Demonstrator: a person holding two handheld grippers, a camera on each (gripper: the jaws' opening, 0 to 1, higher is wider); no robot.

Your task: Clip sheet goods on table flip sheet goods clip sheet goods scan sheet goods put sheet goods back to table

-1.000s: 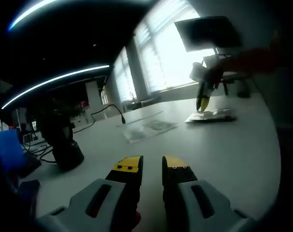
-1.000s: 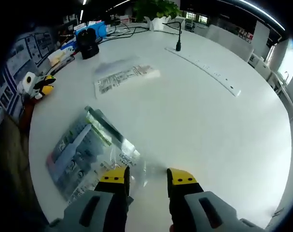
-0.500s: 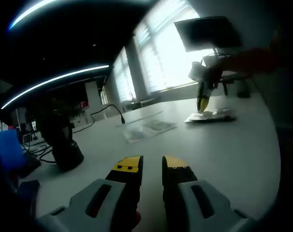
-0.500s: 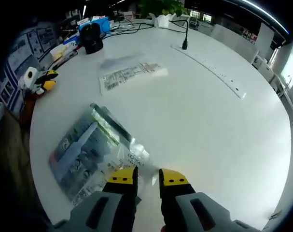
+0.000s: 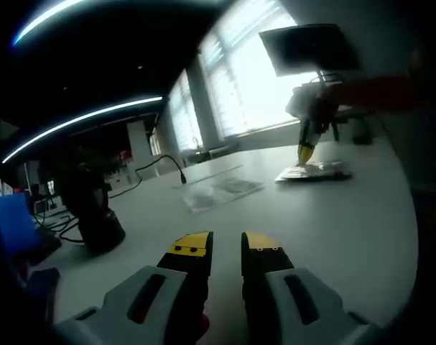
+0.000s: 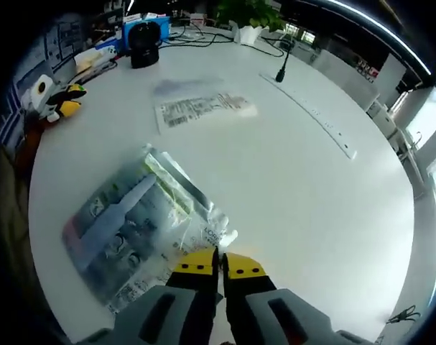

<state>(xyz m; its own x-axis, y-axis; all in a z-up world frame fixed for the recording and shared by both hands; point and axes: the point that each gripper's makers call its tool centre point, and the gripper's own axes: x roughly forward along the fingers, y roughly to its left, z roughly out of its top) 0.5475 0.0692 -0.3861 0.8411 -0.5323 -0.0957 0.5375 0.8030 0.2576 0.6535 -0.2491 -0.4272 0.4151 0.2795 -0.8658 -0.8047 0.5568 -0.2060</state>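
A clear plastic packet of sheet goods (image 6: pixel 131 230) with printed wrapping lies flat on the white table (image 6: pixel 311 208). My right gripper (image 6: pixel 219 264) has its yellow-tipped jaws shut on the packet's near corner. In the left gripper view the same packet (image 5: pixel 314 172) lies far across the table, with the right gripper (image 5: pixel 306 152) pointing down onto it. My left gripper (image 5: pixel 227 246) rests low over the table, its jaws a little apart with nothing between them. It appears at the table's left edge in the right gripper view (image 6: pixel 56 100).
A second flat printed sheet (image 6: pixel 203 111) lies farther back, also seen as the sheet (image 5: pixel 221 190). A black round device (image 6: pixel 142 47) and a blue box (image 6: pixel 135 25) stand at the far edge. A desk microphone (image 6: pixel 282 68) and a long strip (image 6: pixel 311 108) are at the back right.
My right gripper's jaws have closed from wide apart onto the packet's corner, and it has shifted slightly over the packet. The left gripper has stayed still.
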